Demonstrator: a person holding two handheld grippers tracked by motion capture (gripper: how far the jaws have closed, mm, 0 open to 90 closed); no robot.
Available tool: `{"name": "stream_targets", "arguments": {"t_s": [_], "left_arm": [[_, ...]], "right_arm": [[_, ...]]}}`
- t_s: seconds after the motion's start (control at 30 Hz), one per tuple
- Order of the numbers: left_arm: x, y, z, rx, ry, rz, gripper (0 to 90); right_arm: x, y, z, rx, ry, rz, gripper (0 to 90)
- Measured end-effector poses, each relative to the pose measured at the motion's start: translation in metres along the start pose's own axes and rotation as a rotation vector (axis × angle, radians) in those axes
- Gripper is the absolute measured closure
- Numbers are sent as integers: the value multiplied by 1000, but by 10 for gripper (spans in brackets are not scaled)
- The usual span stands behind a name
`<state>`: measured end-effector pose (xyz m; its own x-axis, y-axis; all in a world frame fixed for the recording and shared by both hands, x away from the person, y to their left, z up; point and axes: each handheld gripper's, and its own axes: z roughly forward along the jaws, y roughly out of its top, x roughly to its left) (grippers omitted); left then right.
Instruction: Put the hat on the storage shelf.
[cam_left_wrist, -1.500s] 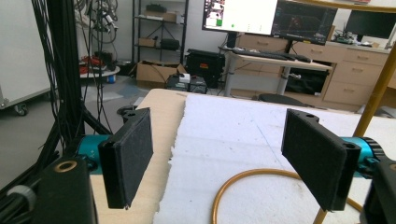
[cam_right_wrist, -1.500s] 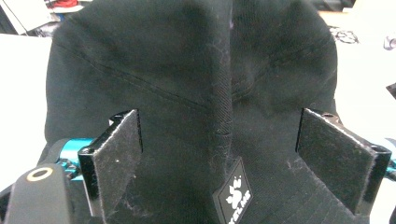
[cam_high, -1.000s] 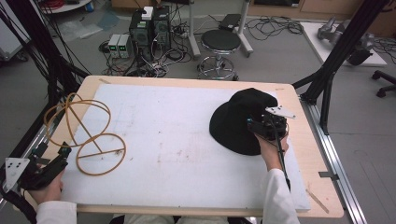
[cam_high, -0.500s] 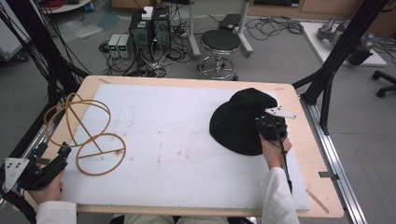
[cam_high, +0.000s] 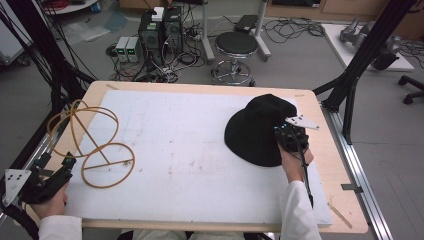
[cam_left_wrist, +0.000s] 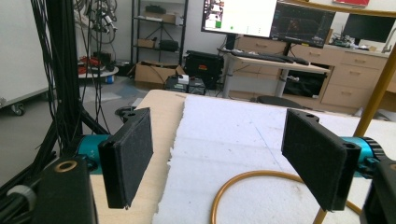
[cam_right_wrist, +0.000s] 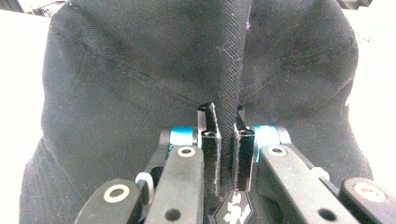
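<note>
Since 1 second ago the right tool (cam_right_wrist: 226, 154) has closed its jaws: they have just pinched shut on a raised fold of the hat (cam_high: 257, 127), and in the right gripper view that ridge of black cloth runs up from between the 2 pads. The hand itself has barely shifted. The hat lies crown up on the white mat (cam_high: 190, 150) of the worktop, with the right tool gripping it at the near-right edge of the brim side.

The left tool (cam_left_wrist: 224, 158) is well apart from the hat, at the far left near corner of the mat. Its jaws stand wide apart with nothing between them, just beside the wire stand (cam_high: 95, 142), whose base ring curves under its view.

To my eye the grip is now made, so the hat looks ready to be lifted. The likely destination is the stand, well to the left of the hat. A thin fold like that could slip out if pulled fast.
</note>
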<state>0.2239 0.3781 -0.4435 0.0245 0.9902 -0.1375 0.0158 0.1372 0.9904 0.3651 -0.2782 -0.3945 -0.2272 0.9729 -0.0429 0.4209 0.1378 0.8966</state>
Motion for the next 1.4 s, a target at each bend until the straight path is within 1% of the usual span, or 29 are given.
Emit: {"name": "stream_targets", "arguments": {"t_s": [0.13, 0.17, 0.2, 0.23, 0.37, 0.4, 0.43, 0.47, 0.57, 0.67, 0.73, 0.8, 0.9, 0.93, 0.97, 1.03, 1.07, 1.1, 1.13, 1.17, 1.23, 1.27, 1.33, 1.4], "left_arm": [[-1, 0, 1, 2, -7, 5, 250], [-1, 0, 0, 1, -7, 6, 250], [-1, 0, 0, 1, -7, 6, 251], [-1, 0, 0, 0, -7, 5, 250], [-1, 0, 0, 0, -3, 5, 251], [-1, 0, 0, 0, -3, 5, 251], [-1, 0, 0, -1, -3, 4, 251], [-1, 0, 0, -1, -3, 4, 251], [-1, 0, 0, -1, -9, 2, 251], [-2, 0, 0, -1, -10, 3, 251], [-2, 0, 0, 0, -11, 4, 251], [-2, 0, 1, 2, -12, 7, 251], [-3, 0, 2, 2, -14, 7, 251], [-3, 0, 2, 2, -14, 7, 250], [-3, 0, 2, 3, -17, 9, 251], [-4, -1, 2, 2, -17, 6, 251], [-4, -1, 2, 2, -17, 6, 251], [-4, -1, 2, 4, -18, 6, 250], [-4, 0, 2, 3, -18, 6, 251], [-4, 0, 3, 4, -18, 7, 251], [-4, 0, 3, 3, -18, 7, 251], [-4, -1, 3, 3, -18, 6, 251], [-4, -1, 3, 3, -20, 6, 251], [-4, -1, 3, 5, -21, 6, 251]], "right_arm": [[1, 0, -3, -12, 3, -10, 860], [2, 1, -7, -28, 20, -10, 860], [2, 1, -7, -28, 20, -10, 860], [3, 2, -10, -45, 25, -13, 860], [2, 5, -20, -85, 43, 10, 860], [2, 5, -20, -85, 43, 10, 860], [2, 7, -26, -116, 44, 17, 860], [2, 7, -26, -116, 44, 17, 860], [3, 10, -36, -169, 56, 32, 860], [3, 12, -42, -199, 72, 47, 860], [3, 13, -46, -218, 74, 53, 860], [4, 15, -52, -256, 76, 53, 859], [5, 22, -62, -333, 80, 53, 859], [5, 22, -62, -333, 80, 53, 859], [5, 26, -69, -385, 100, 63, 860], [4, 31, -75, -431, 113, 70, 859], [4, 31, -75, -431, 113, 70, 859], [5, 35, -80, -458, 129, 71, 859], [5, 35, -80, -458, 129, 71, 859], [6, 39, -86, -489, 142, 70, 859], [7, 40, -88, -514, 151, 63, 859], [7, 40, -88, -514, 151, 63, 859], [8, 41, -92, -541, 164, 69, 859], [10, 41, -93, -554, 170, 75, 859]]}}
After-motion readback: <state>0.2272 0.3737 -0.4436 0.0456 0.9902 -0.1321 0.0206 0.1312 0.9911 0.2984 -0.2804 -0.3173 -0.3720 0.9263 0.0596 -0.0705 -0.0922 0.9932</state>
